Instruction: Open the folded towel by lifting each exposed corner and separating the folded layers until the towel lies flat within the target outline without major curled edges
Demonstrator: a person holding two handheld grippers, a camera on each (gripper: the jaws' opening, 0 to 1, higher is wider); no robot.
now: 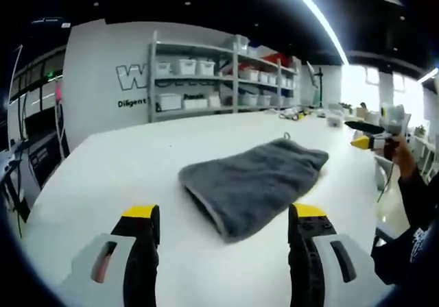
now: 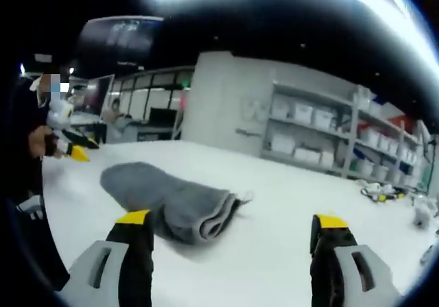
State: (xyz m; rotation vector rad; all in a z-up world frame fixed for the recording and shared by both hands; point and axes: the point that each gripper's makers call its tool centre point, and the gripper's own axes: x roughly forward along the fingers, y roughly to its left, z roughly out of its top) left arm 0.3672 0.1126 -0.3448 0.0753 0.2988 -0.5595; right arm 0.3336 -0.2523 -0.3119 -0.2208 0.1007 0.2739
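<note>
1. While you hold both tools above the white table point(image 1: 96, 163), your left gripper point(image 1: 224, 233) has its two yellow-tipped jaws spread wide apart, with nothing between them.
2. Your right gripper point(image 2: 234, 236) is likewise spread wide and pinches nothing; its jaws rise over bare table surface.
3. You have the grey towel point(image 1: 257, 183) lying on the table just ahead of the left jaws, still folded into a thick oblong bundle, its rounded folded end nearest that gripper and a small hanging loop at the far end.
4. From your right gripper view, the towel point(image 2: 164, 201) lies ahead and to the left, with stacked layers showing at its near end.
5. Neither gripper touches the towel.
6. Your right hand point(image 1: 401, 157) shows at the right edge of the left gripper view, holding its tool above the table's far side.
7. Behind the table stands a metal shelf rack point(image 1: 226, 81) against the wall; its shelves carry rows of pale storage bins point(image 1: 186, 66), lidded or too small for you to tell what is inside.
8. Small loose items point(image 2: 381, 194) lie on the table near the rack; they are too blurred to name.
</note>
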